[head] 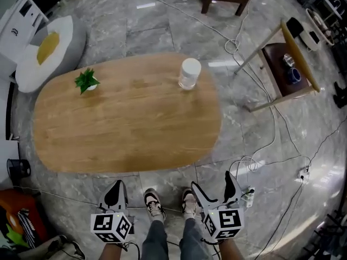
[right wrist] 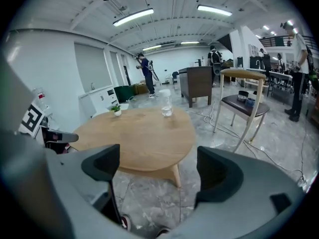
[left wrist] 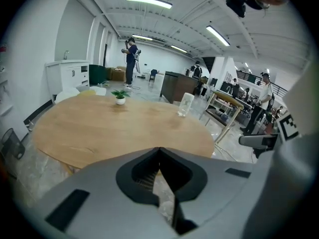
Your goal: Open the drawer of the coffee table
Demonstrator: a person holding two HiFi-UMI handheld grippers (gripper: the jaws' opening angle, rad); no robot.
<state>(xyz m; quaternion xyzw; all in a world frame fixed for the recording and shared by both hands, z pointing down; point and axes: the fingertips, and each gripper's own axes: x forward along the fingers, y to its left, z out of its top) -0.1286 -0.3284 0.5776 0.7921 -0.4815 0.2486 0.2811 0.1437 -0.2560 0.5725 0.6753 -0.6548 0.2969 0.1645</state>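
Note:
The oval wooden coffee table (head: 124, 129) fills the middle of the head view; no drawer shows in any view. On it stand a small green plant (head: 85, 81) and a clear jar with a white lid (head: 190, 73). My left gripper (head: 116, 188) is held low in front of the table's near edge, its jaws closed together with nothing between them (left wrist: 159, 152). To its right, my right gripper (head: 212, 184) is open and empty (right wrist: 158, 158), also short of the table (right wrist: 139, 133). Both grippers are apart from the table.
My shoes (head: 154, 203) stand between the grippers. A pale side stand (head: 287, 64) holding cups is at the right, and a white cushion (head: 49, 47) lies at the far left. Cables (head: 260, 161) and a power strip (head: 249, 196) cross the marble floor on the right. People stand far off.

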